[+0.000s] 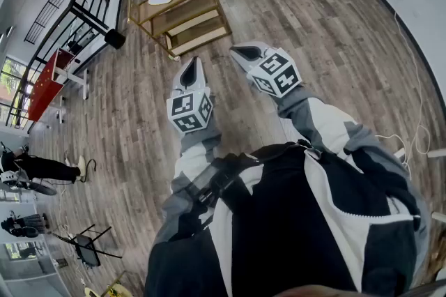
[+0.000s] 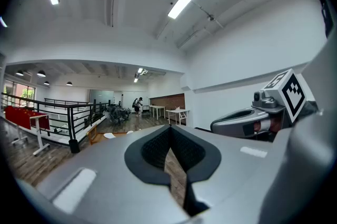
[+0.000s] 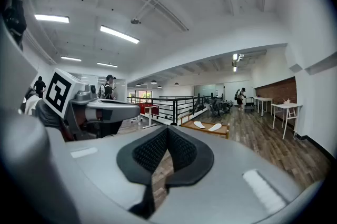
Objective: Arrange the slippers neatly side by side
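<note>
**Facing the slippers, both claws shut and empty**

Two flat white slippers [image 1: 160,0] lie splayed at an angle to each other on the top tier of a low wooden rack [image 1: 197,33], which stands on the wood-plank floor [image 1: 327,37] well apart from the person. The left claw [image 1: 193,61] and right claw [image 1: 238,50] point roughly level towards it. Each has its jaws pressed together with nothing between them. The slippers look thin, light and soft, so they are likely to flop if pinched at a tip. A hold across the sole's edge near mid-length seems safest, and the smooth wood may let them slide.
</note>
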The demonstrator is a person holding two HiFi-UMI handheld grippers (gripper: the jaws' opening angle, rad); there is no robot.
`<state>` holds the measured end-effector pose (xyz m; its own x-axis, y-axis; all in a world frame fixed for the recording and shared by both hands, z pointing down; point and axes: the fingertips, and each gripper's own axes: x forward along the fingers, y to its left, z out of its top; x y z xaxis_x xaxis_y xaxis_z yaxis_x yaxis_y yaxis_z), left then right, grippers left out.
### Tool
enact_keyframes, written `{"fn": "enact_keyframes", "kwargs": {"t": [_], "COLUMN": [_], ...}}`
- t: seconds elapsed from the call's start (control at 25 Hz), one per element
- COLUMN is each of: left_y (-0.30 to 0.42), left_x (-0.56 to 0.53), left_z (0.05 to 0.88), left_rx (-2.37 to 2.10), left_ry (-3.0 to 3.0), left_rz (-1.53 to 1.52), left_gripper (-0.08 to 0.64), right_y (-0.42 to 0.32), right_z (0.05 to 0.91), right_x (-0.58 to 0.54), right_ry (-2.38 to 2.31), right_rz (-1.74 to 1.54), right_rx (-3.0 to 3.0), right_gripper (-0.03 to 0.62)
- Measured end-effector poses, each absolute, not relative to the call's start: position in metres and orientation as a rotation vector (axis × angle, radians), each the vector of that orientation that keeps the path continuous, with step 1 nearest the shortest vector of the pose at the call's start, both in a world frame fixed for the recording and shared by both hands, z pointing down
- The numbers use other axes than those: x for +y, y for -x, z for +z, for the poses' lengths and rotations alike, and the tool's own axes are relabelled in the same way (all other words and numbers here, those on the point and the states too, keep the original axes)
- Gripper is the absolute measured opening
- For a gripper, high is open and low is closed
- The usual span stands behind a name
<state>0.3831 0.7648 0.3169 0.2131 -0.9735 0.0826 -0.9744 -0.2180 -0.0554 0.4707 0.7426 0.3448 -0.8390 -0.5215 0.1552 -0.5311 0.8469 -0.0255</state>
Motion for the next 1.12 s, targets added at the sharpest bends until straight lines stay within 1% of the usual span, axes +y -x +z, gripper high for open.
{"fn": "enact_keyframes", "kwargs": {"t": [0.16,0.64,0.88,1.04,1.12], "left_y": [-0.39,-0.393,-0.384,-0.372,-0.364], "left_x": [0.764,0.77,0.778,0.782,0.784], "left_z": [0.318,0.322,0.336,0.346,0.352], "left_rx": [-1.964,-1.968,-1.974,-1.984,-1.984], "left_ry": [-2.47,-2.465,-2.429,-2.395,-2.373], "left_rz": [0.214,0.225,0.221,0.237,0.247], "left_gripper": [0.012,0.012,0.011,0.011,0.011], "right_y": [-0.47,-0.469,-0.458,-0.448,-0.443], "right_z": [0.343,0.344,0.355,0.362,0.37], "right_x": [0.74,0.75,0.764,0.769,0.772], "right_ry": [-0.824,-0.78,-0.723,-0.692,-0.68], "right_rz": [0.085,0.144,0.102,0.107,0.132], "right_rx": [-2.879,-2.926,-2.919,-2.916,-2.911], "right_gripper": [0.002,0.005,0.006,0.032,0.034]}}
